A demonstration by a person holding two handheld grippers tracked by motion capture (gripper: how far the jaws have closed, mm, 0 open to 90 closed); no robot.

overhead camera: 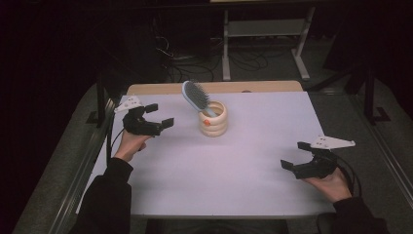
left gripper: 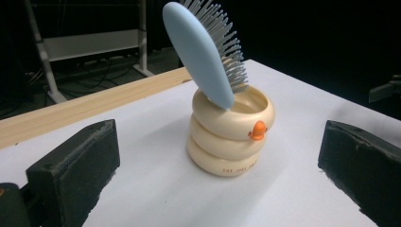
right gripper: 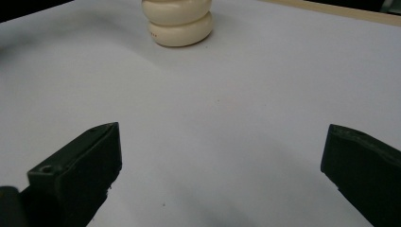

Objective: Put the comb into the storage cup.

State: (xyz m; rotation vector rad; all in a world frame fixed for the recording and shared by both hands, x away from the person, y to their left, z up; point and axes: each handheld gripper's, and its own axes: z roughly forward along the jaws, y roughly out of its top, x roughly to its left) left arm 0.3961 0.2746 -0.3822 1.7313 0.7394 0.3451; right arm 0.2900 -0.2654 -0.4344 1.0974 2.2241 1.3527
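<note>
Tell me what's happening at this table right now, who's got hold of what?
Nobody holds anything. A person has a two-jaw gripper in each hand over the white table. The left gripper is open beside the cream ringed cup with an orange beak, not touching it. A light blue hairbrush with grey bristles stands handle-down in that cup, leaning on its rim. The right gripper is open too, farther off near the table's right edge.

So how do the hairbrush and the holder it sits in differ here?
The hairbrush is light blue and flat with grey bristles; the holder is cream, round and ringed, with a small orange knob. The hairbrush leans tilted, head up, while the holder stands upright on the table. Neither is touched by a hand-held gripper.
</note>
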